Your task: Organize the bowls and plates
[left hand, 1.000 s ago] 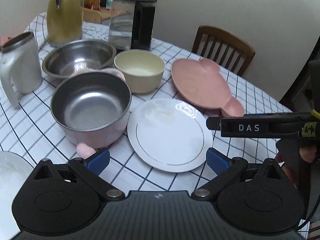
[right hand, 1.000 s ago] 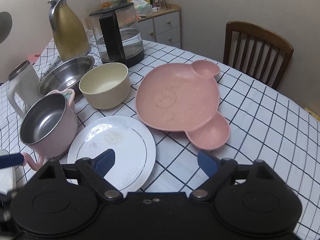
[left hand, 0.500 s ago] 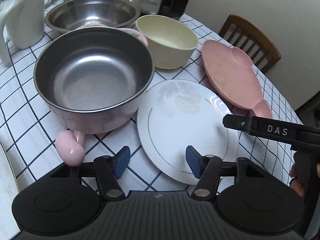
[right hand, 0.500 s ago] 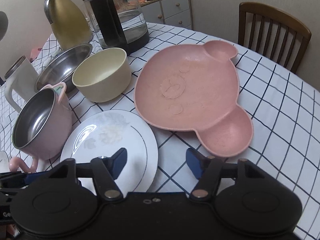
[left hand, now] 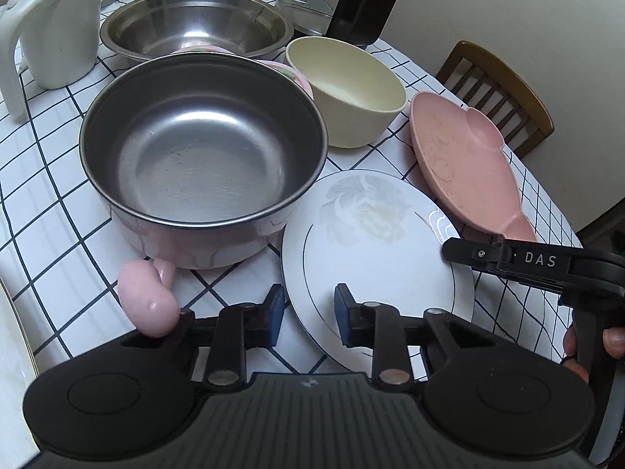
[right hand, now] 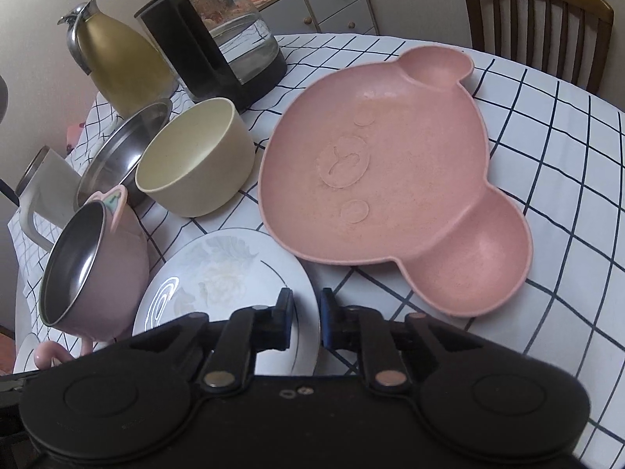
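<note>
A white floral plate (left hand: 375,242) (right hand: 218,273) lies on the checked tablecloth. My left gripper (left hand: 306,318) straddles its near left rim with the jaws narrowed around the edge. My right gripper (right hand: 306,318) straddles its right rim, jaws nearly closed on it. A pink pot with a steel inside (left hand: 203,156) (right hand: 93,265) stands left of the plate. A cream bowl (left hand: 347,90) (right hand: 195,164) and a steel bowl (left hand: 195,23) (right hand: 125,152) stand behind. A pink bear-shaped divided plate (left hand: 465,164) (right hand: 386,179) lies to the right.
A white jug (left hand: 50,27), a gold thermos (right hand: 117,66) and a glass kettle (right hand: 222,39) stand at the back. A wooden chair (right hand: 539,11) is beyond the table. Another white plate's rim (left hand: 11,351) shows at the left edge.
Both grippers moved down and in toward the white plate and their jaws narrowed from wide open to close around its rim on opposite sides.
</note>
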Demonstrator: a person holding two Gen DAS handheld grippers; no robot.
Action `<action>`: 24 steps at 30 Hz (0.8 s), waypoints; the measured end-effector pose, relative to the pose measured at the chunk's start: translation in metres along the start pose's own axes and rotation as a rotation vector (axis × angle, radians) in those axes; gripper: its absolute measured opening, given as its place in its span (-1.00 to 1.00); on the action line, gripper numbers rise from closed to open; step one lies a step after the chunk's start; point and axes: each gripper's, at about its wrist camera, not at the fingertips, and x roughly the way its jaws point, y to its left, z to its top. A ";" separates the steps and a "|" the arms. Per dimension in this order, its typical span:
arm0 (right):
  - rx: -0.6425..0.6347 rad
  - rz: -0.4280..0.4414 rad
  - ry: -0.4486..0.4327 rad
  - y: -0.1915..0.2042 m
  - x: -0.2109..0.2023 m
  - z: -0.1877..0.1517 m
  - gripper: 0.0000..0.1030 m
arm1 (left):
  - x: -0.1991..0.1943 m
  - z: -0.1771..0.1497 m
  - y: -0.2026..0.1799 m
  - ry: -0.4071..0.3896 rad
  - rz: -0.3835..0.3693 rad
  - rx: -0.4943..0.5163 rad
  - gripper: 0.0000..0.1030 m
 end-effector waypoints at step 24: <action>0.197 -0.050 -0.070 -0.002 -0.077 -0.091 -0.80 | -0.044 -0.025 0.004 0.077 -0.174 0.197 -0.78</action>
